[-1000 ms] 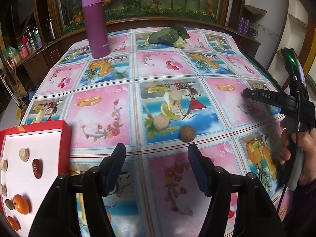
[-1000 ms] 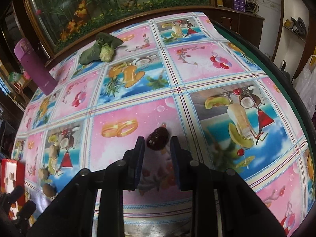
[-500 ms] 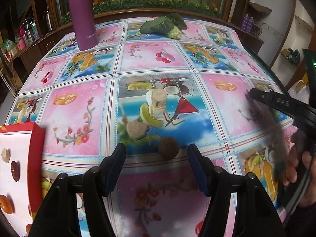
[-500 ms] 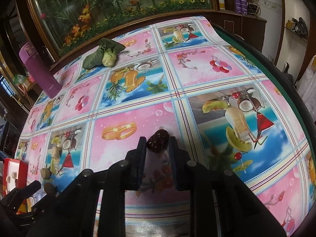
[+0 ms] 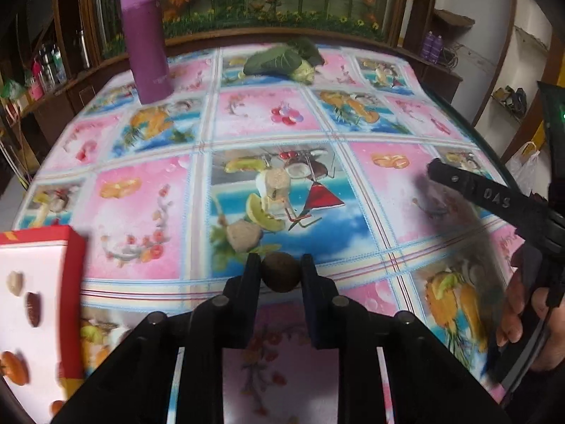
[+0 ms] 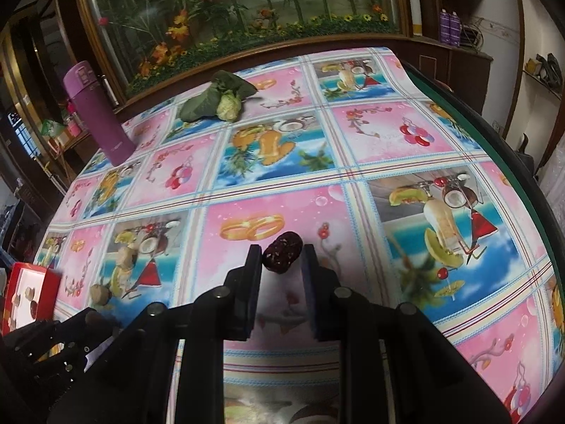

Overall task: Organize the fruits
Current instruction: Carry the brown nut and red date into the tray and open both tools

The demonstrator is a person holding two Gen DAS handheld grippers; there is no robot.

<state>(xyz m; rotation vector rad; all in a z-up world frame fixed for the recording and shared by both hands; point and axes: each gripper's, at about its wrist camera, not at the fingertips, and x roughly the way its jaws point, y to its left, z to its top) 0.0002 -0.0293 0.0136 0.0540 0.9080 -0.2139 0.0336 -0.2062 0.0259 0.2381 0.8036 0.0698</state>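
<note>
We pinch a brown round fruit [image 5: 280, 271] in the left gripper [image 5: 279, 274] and a dark red date [image 6: 282, 251] in the right gripper [image 6: 281, 258] — both at frame centre; the red box [image 5: 72, 304], lower left, already holds several — two pale pieces [image 5: 243, 236] remain.

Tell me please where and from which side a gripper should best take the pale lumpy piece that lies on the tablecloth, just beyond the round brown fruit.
Grip the pale lumpy piece across its middle, coming down from above at a slant. It lies low on the tablecloth with free cloth on its left. The round brown fruit lies close in front, so probably set one finger at each side.
</note>
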